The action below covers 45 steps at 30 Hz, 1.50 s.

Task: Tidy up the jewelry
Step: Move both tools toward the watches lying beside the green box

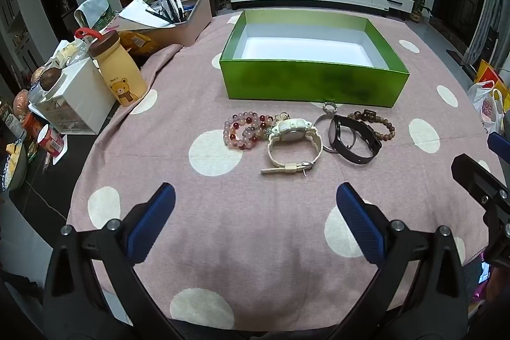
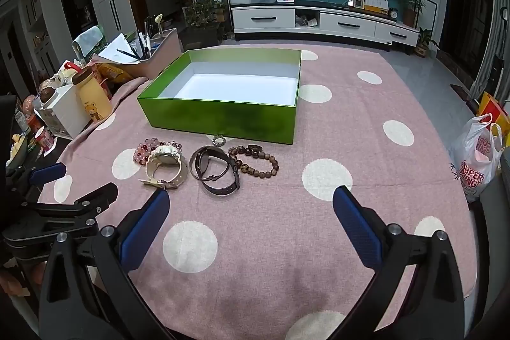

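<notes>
Two tools over a round worktop [image 1: 255, 244] draped in pink cloth with cream dots. Left tool [image 1: 255, 223] low at the near edge, blue-padded fingers [image 1: 153, 222] spread wide, nothing between them. Right tool [image 2: 251, 225] likewise spread wide and empty, blue pads [image 2: 357, 225] parted over bare cloth, a little to the right of the left one.

Beyond both, a cluster of jewelry in a loose row across the middle of the worktop, just in front of an open green box [image 1: 314, 82] with a white interior, nothing visible inside. From left to right in the row: pink and red bead bracelets [image 1: 244, 129]; a cream watch [image 1: 291, 145] with its strap buckled, touching the bead bracelets; a silver bangle [image 1: 325, 125] with a jewelled ring-shaped ornament nearest the box; a dark brown watch [image 1: 353, 142] with a looped strap, overlapping the bangle; a brown wooden bead bracelet [image 1: 377, 125] on the far right, touching the dark strap.

At the left of the worktop, well apart from the jewelry: a yellow bottle [image 1: 119, 69] with a bear picture and brown cap, beside a small white drawer unit [image 1: 76, 97]. Behind these, a beige container [image 1: 188, 18] of pens and papers.
</notes>
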### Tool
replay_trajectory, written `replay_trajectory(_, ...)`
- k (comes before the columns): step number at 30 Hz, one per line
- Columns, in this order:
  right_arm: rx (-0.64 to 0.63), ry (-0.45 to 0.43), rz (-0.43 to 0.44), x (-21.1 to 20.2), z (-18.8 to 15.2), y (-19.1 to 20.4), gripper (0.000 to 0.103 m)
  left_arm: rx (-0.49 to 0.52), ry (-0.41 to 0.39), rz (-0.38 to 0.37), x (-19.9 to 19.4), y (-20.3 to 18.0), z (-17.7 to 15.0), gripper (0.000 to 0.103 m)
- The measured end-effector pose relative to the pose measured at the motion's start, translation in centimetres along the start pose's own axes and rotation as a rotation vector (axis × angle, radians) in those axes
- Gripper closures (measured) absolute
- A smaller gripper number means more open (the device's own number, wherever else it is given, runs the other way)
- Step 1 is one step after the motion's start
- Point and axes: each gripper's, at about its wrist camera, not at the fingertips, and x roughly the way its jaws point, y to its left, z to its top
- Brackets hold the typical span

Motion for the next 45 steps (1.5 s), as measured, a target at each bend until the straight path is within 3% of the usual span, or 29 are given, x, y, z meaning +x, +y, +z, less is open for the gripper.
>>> replay_trajectory(17, 0.006, 0.005, 0.006, 0.3, -0.1, -0.2, 0.001, -0.007, 0.002, -0.008, 0.1, 0.1, 0.0, 0.002)
replay_trajectory(26, -0.004, -0.049, 0.151, 0.8, -1.0, -1.5, 0.001, -0.097, -0.016, -0.134, 1.7, 2.1, -1.1, 0.002)
replay_trajectory(33, -0.022, -0.025, 0.209, 2.7, -2.5, -1.7, 0.001, -0.172, 0.001, -0.191, 3.9, 3.6, -2.8, 0.002)
replay_trajectory(35, -0.041, -0.026, 0.219, 3.1, -2.9, -1.5, 0.005, -0.208, 0.012, -0.219, 4.6, 4.0, -3.1, 0.003)
replay_trajectory(45, -0.107, 0.022, 0.290, 5.8, -3.7, -0.1, 0.036, -0.251, 0.052, -0.267, 7.1, 3.8, -1.7, 0.027)
